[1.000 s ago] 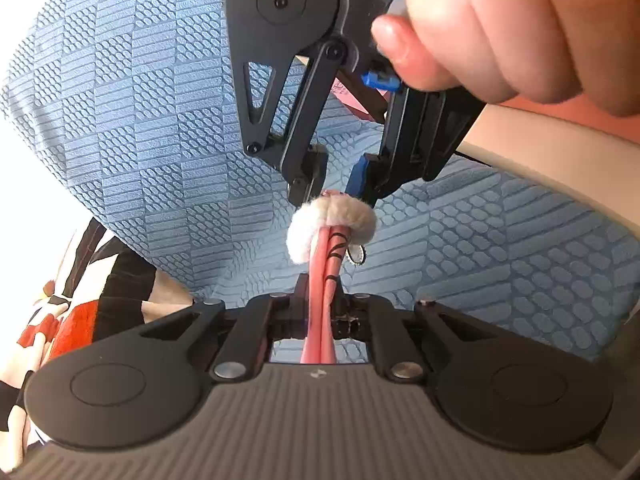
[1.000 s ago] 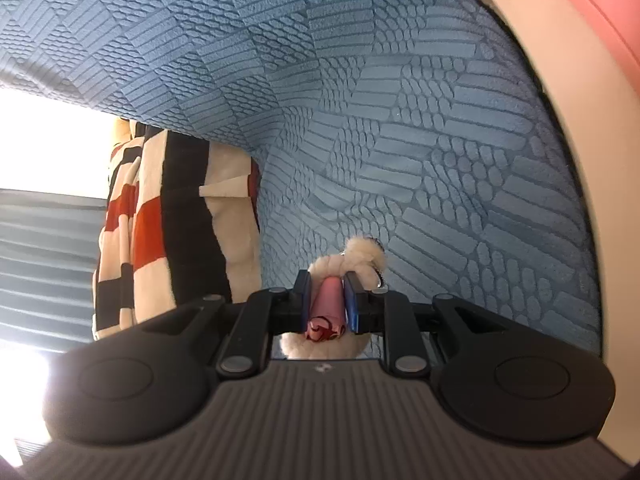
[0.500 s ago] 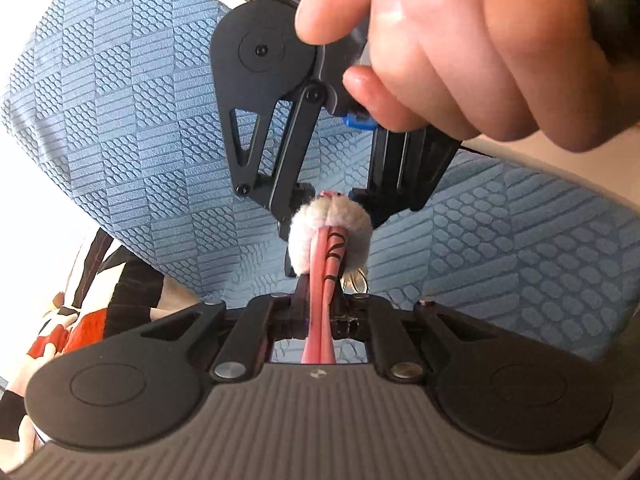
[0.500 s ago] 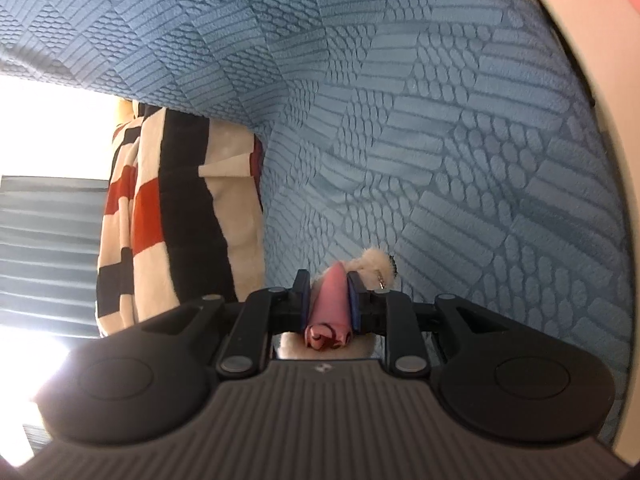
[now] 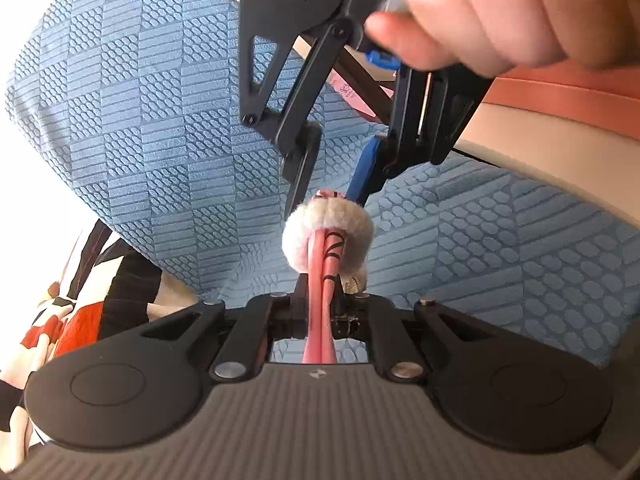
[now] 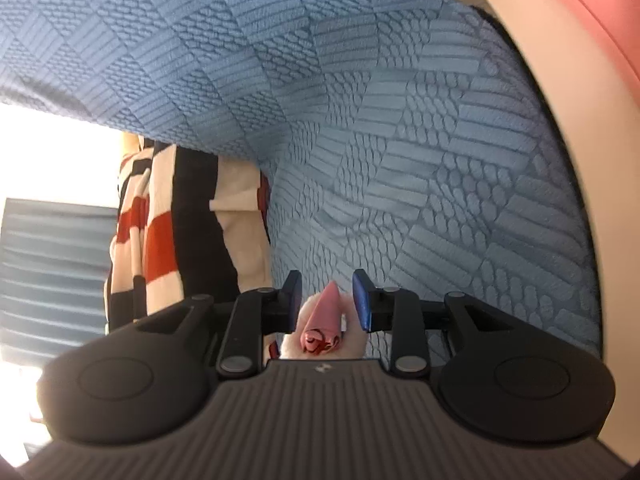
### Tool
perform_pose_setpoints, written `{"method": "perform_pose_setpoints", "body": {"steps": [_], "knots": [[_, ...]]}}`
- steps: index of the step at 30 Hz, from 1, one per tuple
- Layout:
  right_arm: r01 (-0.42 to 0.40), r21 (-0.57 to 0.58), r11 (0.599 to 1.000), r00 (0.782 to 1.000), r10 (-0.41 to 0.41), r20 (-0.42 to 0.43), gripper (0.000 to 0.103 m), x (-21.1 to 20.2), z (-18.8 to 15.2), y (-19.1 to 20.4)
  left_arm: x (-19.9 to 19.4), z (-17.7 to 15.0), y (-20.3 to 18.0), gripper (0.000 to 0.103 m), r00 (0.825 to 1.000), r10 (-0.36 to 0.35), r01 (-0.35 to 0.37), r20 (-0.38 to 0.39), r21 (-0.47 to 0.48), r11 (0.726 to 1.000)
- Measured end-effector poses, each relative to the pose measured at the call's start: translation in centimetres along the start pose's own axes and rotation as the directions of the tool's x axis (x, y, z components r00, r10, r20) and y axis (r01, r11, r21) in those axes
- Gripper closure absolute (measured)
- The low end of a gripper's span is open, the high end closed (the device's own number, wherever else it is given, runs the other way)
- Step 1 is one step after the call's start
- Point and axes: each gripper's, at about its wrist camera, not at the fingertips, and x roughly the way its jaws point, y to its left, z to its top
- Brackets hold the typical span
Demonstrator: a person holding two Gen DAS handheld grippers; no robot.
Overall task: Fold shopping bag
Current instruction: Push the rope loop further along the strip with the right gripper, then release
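Left gripper point(image 5: 320, 312) first: its jaws are pinched tight on the rolled pink shopping bag point(image 5: 320, 276), which runs forward out of the grip and straight through the fluffy white ring point(image 5: 328, 236) just ahead of its fingertips. No change there against a second ago, same clamp, same spot.

Now the right gripper point(image 6: 326, 300), and here's the news: its jaws have just been opening. A second ago the blue pads were pressed onto the end of the roll; now they stand apart with clear gaps either side, and the bag's curled pink tip sits loose between them, touching neither. From the left camera you see that gripper's fingers point(image 5: 300, 168) hanging just above the ring, a hand point(image 5: 492, 12) wrapped round its body.

My read: the roll is threaded through its keeper ring and the right side is letting go, so the fold looks all but finished, only the release and set-down left.

What's hard to see: the ring sits mostly behind the right gripper's body in its own view. A small metal loop point(image 5: 354, 284) beside the left fingertips is too small to identify. The hand is blurred and cut off at the top edge. Behind it all, blue patterned fabric point(image 6: 360, 120) and a striped cloth point(image 6: 168, 232) off left.
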Motion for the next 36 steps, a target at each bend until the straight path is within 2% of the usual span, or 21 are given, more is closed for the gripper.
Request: {"method": "perform_pose_setpoints", "body": {"steps": [6,10,13,18,23,30,34,36], "knots": [[0.007,0.003,1.0,1.0,-0.007,-0.029,0.079,1.0,-0.6,-0.1,0.7,-0.1,0.2,0.093,1.0,0.002,-0.003,0.006,0.02,1.0],[0.009,-0.018,1.0,0.998,-0.01,-0.055,0.08,1.8,-1.4,0.4,0.6,-0.1,0.4,0.093,1.0,-0.002,0.002,-0.004,0.001,1.0],[0.011,0.015,1.0,0.999,-0.011,-0.034,0.081,1.7,-1.6,0.2,0.6,-0.1,0.3,0.093,1.0,-0.002,0.002,-0.003,0.002,1.0],[0.052,-0.001,0.999,0.999,-0.052,0.006,0.083,1.1,-1.4,0.2,0.9,0.0,0.8,0.086,0.999,-0.046,0.045,-0.01,-0.051,0.998],[0.097,-0.01,0.995,0.994,-0.097,0.044,0.083,0.7,-0.8,0.0,1.6,-0.3,1.3,0.082,0.992,-0.113,0.106,-0.054,-0.124,0.987],[0.142,-0.007,0.99,0.982,-0.14,0.125,0.083,-0.6,0.9,-0.2,1.7,-0.7,1.6,0.077,0.983,-0.16,0.143,-0.088,-0.17,0.975],[0.148,-0.001,0.989,0.974,-0.146,0.173,0.083,-1.5,1.7,-0.1,1.9,-0.9,2.0,0.078,0.982,-0.172,0.156,-0.082,-0.178,0.972],[0.14,0.016,0.99,0.974,-0.141,0.177,0.083,-1.7,1.7,-0.3,1.8,-0.8,2.1,0.083,0.984,-0.162,0.147,-0.076,-0.173,0.974]]}}
